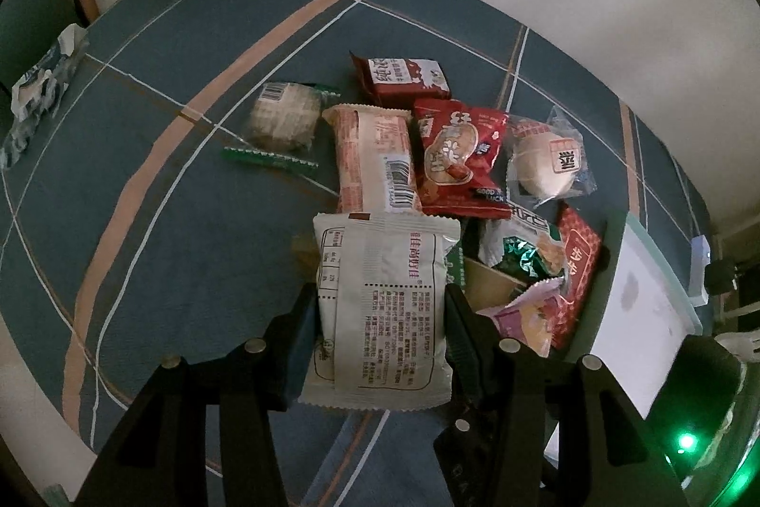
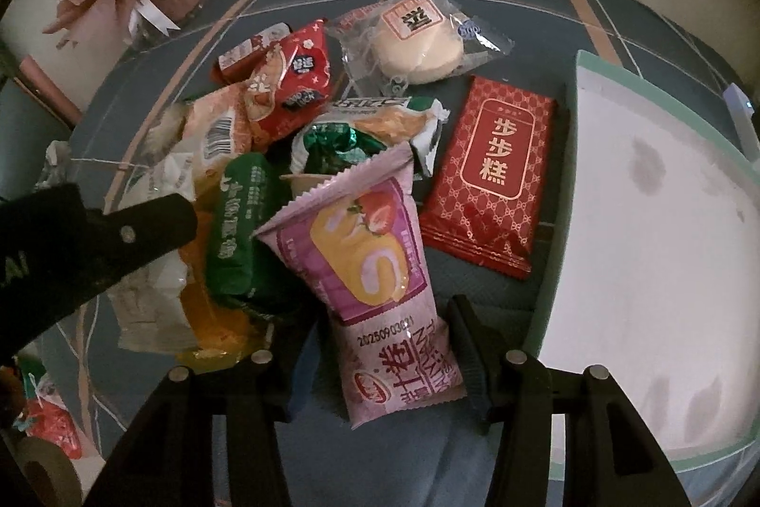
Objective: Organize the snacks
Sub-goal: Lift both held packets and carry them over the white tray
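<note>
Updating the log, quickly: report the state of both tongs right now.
Left tongs: closed, holding the white packet.
Right tongs: open; the pink packet lies between them, not gripped.

Bare cloth (image 1: 156, 193) lies open left of the snack heap (image 1: 427, 155); the tray (image 2: 665, 193) walls its right.

Both grippers point steeply down; the left gripper (image 1: 380, 326) clamps a white packet (image 1: 382, 307), the right gripper (image 2: 380, 357) straddles a pink packet (image 2: 375, 269).
</note>
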Demonstrator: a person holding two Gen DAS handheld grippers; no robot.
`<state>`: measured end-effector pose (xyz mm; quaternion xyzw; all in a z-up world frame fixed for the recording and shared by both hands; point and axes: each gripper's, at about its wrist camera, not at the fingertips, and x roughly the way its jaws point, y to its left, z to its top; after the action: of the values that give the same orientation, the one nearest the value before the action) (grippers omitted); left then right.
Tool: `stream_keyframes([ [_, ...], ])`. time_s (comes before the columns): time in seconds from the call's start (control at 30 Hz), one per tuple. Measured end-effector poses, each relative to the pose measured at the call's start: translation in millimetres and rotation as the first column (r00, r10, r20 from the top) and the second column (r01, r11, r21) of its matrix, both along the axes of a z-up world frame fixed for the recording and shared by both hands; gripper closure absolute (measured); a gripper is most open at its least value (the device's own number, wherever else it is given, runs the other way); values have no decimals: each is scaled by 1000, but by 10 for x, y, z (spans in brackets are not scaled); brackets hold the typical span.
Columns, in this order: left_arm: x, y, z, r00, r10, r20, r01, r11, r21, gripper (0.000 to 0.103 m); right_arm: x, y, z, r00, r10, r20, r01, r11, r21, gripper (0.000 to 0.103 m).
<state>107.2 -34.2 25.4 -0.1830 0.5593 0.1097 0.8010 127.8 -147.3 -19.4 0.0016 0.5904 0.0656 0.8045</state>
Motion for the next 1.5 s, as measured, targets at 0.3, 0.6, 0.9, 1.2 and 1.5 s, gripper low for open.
stream_keyframes([
  [0.3, 18, 6, -9, 1000, 2, -1, -2, 1000, 9, 50, -2, 36, -79, 1000, -12, -14, 12, 1000, 3, 59],
  [0.6, 24, 3, 97, 999, 3, 37, -3, 1000, 0, 50, 9, -57, 116, 999, -37, -17, 38, 998, 52, 62],
  [0.9, 47, -124, 286, 995, -17, 95, 18, 1000, -12, 50, 7, -308, 498, 995, -101, 19, 97, 986, 135, 62],
  [1.2, 153, -667, 358, 979, -157, 127, 155, 988, 29, 50, 6, -777, 625, 966, -255, 28, 250, 960, 127, 62],
  [1.5, 253, -1341, 369, 933, -322, 158, 319, 947, 46, 50, -27, -1658, 623, 887, -462, 19, 457, 882, 116, 62],
])
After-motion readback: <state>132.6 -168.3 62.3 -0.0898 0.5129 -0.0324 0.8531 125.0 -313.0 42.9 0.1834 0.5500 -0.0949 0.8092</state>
